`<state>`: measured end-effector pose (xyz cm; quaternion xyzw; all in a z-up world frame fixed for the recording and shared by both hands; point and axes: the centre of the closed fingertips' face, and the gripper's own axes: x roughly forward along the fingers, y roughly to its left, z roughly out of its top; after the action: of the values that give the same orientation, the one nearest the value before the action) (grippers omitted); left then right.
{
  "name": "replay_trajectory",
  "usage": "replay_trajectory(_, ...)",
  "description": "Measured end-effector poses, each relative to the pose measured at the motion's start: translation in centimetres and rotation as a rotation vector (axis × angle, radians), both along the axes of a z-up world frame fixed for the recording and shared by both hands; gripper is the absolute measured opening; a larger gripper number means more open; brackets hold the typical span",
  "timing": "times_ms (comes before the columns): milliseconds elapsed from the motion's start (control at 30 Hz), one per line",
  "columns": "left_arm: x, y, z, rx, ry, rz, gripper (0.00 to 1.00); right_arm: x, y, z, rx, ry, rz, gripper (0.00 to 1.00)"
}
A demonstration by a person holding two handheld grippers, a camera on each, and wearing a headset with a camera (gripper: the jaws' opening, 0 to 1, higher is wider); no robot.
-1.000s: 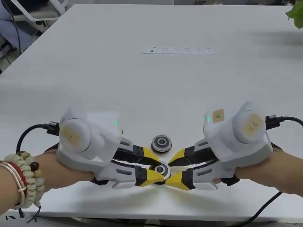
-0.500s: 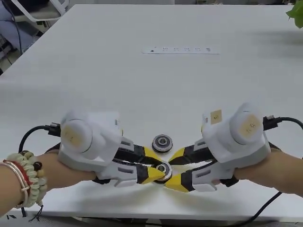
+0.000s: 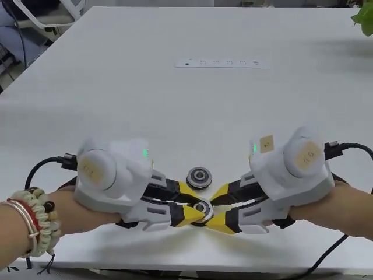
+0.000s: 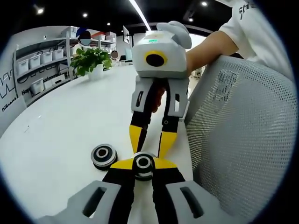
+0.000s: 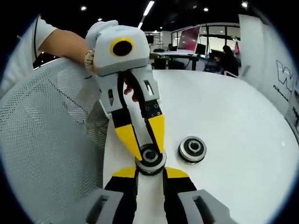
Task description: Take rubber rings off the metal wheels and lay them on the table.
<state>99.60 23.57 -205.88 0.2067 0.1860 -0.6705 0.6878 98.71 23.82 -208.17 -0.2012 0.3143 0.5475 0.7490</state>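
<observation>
Two small metal wheels with black rubber rings lie near the table's front edge. My two grippers meet nose to nose over the near wheel (image 3: 201, 207) (image 4: 143, 164) (image 5: 150, 158). My left gripper (image 3: 193, 210) (image 4: 143, 167) comes in from the left, shut on that wheel. From the right, my right gripper (image 3: 211, 210) (image 5: 150, 171) also has its yellow tips closed against the wheel's rim. Each gripper appears in the other's view, the right gripper (image 4: 150, 145) and the left gripper (image 5: 145, 144). The second wheel (image 3: 199, 176) (image 4: 103, 155) (image 5: 192, 149) lies flat just beyond, untouched.
A white power strip (image 3: 222, 62) lies mid-table, far from the work. Green plant leaves (image 3: 364, 17) show at the back right corner. A grey mesh chair back (image 4: 233, 140) (image 5: 51, 140) stands close behind the table's front edge. Cables trail from both grippers.
Half a second ago the right gripper's jaws stood wider and slightly back from the wheel; now they have closed in on it. The left gripper has kept its hold.
</observation>
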Motion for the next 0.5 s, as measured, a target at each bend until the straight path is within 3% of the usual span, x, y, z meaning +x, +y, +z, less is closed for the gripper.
replay_trajectory(500,-0.01,0.07,-0.07,-0.005,0.004,0.007,0.08,-0.06,-0.41,0.04,-0.017,0.006,-0.004,0.05)
